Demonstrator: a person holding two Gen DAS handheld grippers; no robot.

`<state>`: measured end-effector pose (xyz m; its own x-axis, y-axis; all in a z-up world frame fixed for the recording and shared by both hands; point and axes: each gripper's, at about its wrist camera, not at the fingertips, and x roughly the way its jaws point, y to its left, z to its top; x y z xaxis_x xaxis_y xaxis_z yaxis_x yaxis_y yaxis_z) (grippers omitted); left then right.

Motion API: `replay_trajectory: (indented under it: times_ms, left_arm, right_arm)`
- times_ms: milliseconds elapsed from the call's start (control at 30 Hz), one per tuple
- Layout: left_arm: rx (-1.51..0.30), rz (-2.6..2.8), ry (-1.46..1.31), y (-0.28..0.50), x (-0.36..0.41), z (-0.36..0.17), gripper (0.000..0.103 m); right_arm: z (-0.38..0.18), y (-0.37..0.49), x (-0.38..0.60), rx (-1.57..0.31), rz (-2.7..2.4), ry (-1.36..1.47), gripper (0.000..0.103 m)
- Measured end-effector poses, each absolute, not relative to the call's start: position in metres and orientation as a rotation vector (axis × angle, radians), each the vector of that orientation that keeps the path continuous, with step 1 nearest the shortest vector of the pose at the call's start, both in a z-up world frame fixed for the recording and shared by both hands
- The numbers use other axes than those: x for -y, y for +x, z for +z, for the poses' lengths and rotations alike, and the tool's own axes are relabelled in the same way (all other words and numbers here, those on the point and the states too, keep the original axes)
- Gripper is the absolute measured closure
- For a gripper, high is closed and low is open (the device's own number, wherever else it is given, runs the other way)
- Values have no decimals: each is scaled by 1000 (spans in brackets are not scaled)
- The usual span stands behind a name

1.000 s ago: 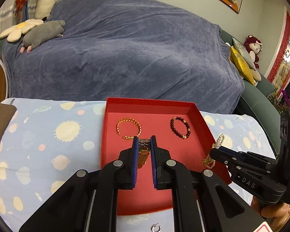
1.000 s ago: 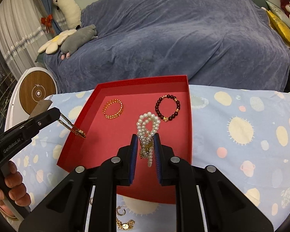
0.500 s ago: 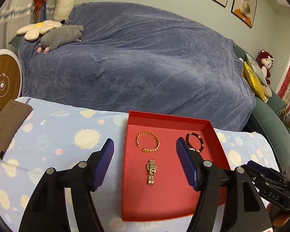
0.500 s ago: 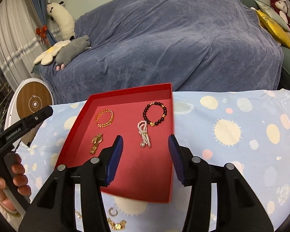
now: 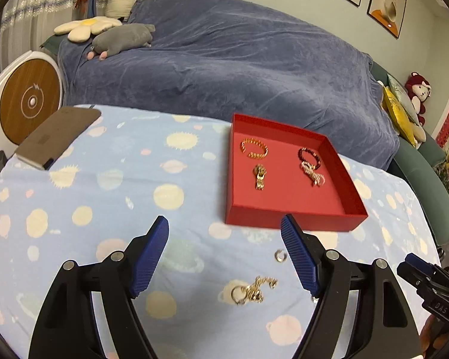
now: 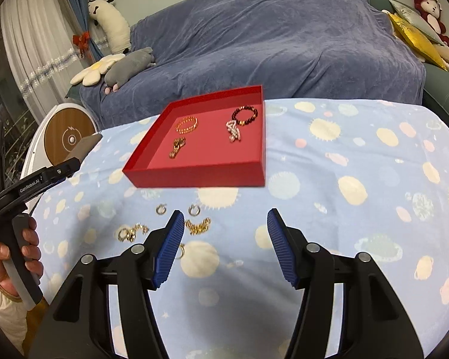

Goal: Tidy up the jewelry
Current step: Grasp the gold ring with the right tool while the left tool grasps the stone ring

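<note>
Both grippers gape empty; gold chain [image 6: 198, 226] near tablecloth's [image 6: 359, 155] front edge is light, limp: pinch the bunched middle.

Open cloth before red tray [image 6: 194, 176], loose gold chains [image 6: 197, 226] scattered near.

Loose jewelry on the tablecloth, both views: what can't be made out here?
- Right wrist view: a small ring is half hidden behind the right gripper's left finger.
- Left wrist view: a tiny piece shows only a sliver beside the left gripper's right finger.
- Gold tangle: too small and blurred to tell apart its pieces.
- Right wrist view: a pale blurred item, type unclear.
</note>
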<state>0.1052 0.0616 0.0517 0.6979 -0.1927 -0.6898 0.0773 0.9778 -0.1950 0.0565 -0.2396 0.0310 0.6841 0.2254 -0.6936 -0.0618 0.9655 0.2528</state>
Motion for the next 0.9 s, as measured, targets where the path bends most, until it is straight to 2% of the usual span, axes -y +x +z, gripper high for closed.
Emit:
replay_trajectory:
  times_ms: [200,600,900]
  left_arm:
    - [-843,-168,-96,93,-54,17,29]
    - [-900,-197,-19,85,-47,-10,29]
    - [-930,-207,-14,82,-49,-16,29]
  right_arm:
    - [3,58,218,-867,191,167,47]
    - [-14,59,192,-922,258,117,48]
    - [-29,71,162,-951,312,60,56]
